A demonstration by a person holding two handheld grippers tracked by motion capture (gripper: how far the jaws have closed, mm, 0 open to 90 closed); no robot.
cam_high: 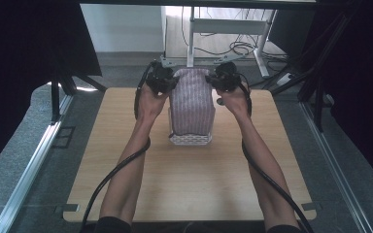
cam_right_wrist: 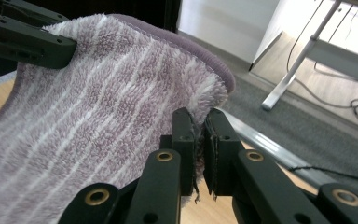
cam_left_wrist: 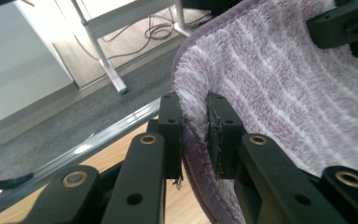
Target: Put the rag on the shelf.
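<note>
A purple towel with pale stripes hangs stretched between my two grippers above the far middle of the wooden table. My left gripper is shut on the towel's left top corner; in the left gripper view the towel's edge is pinched between the black fingers. My right gripper is shut on the right top corner, with fleece squeezed between its fingers. The towel's lower end drapes over a white perforated basket.
The table's far edge lies just behind the grippers. Beyond it are grey carpet, a white desk frame and loose cables. A metal rail runs along the floor at the left. Dark curtains stand on both sides.
</note>
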